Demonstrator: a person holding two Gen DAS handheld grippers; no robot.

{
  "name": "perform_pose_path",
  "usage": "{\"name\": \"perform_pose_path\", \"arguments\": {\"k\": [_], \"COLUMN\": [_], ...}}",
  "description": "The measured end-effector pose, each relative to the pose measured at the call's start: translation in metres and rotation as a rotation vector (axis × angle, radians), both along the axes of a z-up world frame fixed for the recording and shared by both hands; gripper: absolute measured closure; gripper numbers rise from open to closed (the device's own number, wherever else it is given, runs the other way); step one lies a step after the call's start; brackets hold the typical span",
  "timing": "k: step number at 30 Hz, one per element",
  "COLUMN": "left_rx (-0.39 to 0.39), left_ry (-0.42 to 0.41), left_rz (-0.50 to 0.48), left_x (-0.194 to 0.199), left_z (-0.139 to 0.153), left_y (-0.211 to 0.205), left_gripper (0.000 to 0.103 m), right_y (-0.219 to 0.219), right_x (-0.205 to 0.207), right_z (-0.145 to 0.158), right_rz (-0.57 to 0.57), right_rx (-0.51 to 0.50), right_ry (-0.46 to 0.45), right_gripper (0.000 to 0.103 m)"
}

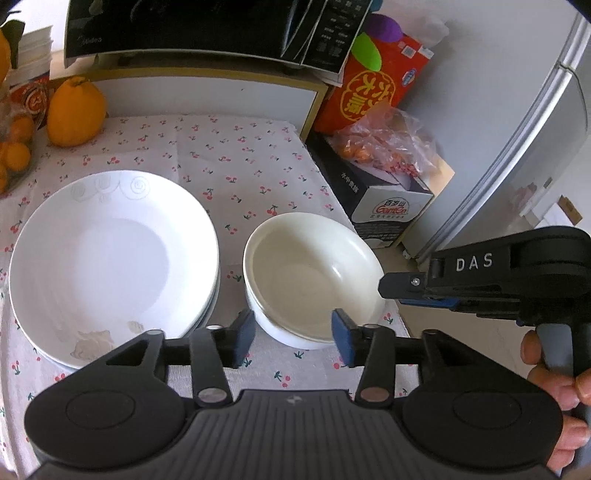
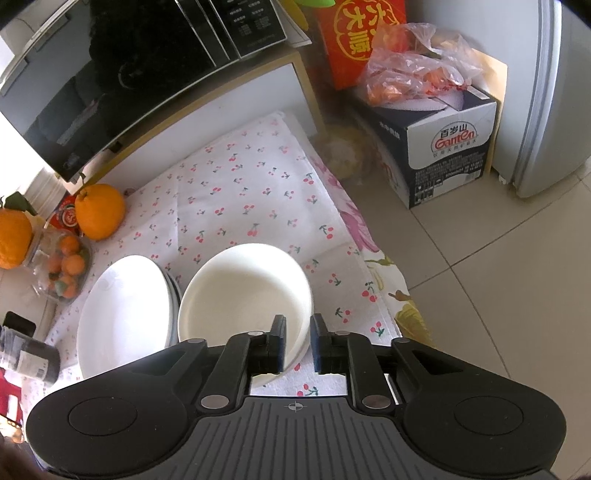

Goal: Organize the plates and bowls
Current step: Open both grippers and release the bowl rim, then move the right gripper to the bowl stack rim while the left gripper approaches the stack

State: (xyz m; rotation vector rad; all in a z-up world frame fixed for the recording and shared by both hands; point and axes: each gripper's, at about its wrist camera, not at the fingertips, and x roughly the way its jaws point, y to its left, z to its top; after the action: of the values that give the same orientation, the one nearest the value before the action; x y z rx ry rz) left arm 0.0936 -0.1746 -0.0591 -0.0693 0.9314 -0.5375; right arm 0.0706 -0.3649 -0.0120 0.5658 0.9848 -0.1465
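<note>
A stack of white plates (image 1: 110,254) lies on the cherry-print tablecloth (image 1: 236,162), left of a stack of white bowls (image 1: 310,269). My left gripper (image 1: 293,336) is open, low in front of the bowls, its pads either side of their near rim without touching. My right gripper (image 2: 298,341) is narrowly open; its jaws straddle the top bowl's (image 2: 243,291) right rim, one pad inside, one outside. The right gripper also shows in the left wrist view (image 1: 384,288), at the bowl's right rim. The plates (image 2: 122,310) show in the right wrist view too.
Oranges (image 1: 75,110) and a box of small fruit (image 2: 64,269) stand at the table's left. A microwave (image 1: 207,29) sits on a cabinet behind. Beyond the table's right edge are a water carton (image 2: 454,147), a bag of fruit (image 2: 410,70), a red box (image 1: 373,88) and a fridge (image 1: 535,140).
</note>
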Motion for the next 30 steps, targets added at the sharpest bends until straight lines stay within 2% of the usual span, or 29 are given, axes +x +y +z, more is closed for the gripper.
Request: {"name": "perform_pose_path", "arguments": {"k": [3, 5, 6, 8, 11, 14, 19, 23, 30], "left_rx": [0.01, 0.022, 0.028, 0.036, 0.05, 0.063, 0.065, 0.058, 0.074], "left_ry": [-0.021, -0.039, -0.05, -0.072, -0.1, -0.13, -0.193, -0.225, -0.263], "left_rz": [-0.014, -0.024, -0.03, -0.041, -0.062, -0.079, -0.122, -0.153, -0.183], "left_x": [-0.002, -0.005, -0.006, -0.009, -0.015, -0.02, -0.034, -0.044, -0.051], "left_z": [0.001, 0.003, 0.003, 0.005, 0.005, 0.004, -0.002, -0.01, -0.028], "left_y": [-0.002, -0.003, -0.003, -0.002, 0.0, 0.001, 0.003, 0.002, -0.008], "left_gripper": [0.046, 0.036, 0.033, 0.026, 0.013, 0.008, 0.004, 0.003, 0.004], "right_y": [-0.002, -0.002, -0.002, -0.001, 0.001, 0.003, 0.009, 0.013, 0.013], "right_x": [0.0, 0.0, 0.0, -0.001, -0.003, -0.003, -0.004, -0.002, 0.002], "right_z": [0.0, 0.001, 0.002, 0.004, 0.009, 0.01, 0.009, 0.004, -0.009], "right_rz": [-0.001, 0.0, 0.002, 0.007, 0.026, 0.045, 0.084, 0.123, 0.205], "right_rx": [0.004, -0.001, -0.01, -0.035, -0.066, -0.099, -0.178, -0.238, -0.258], "right_ry": [-0.002, -0.005, -0.009, -0.025, -0.062, -0.083, -0.099, -0.113, -0.167], "right_gripper": [0.081, 0.069, 0.066, 0.052, 0.037, 0.027, 0.021, 0.019, 0.019]}}
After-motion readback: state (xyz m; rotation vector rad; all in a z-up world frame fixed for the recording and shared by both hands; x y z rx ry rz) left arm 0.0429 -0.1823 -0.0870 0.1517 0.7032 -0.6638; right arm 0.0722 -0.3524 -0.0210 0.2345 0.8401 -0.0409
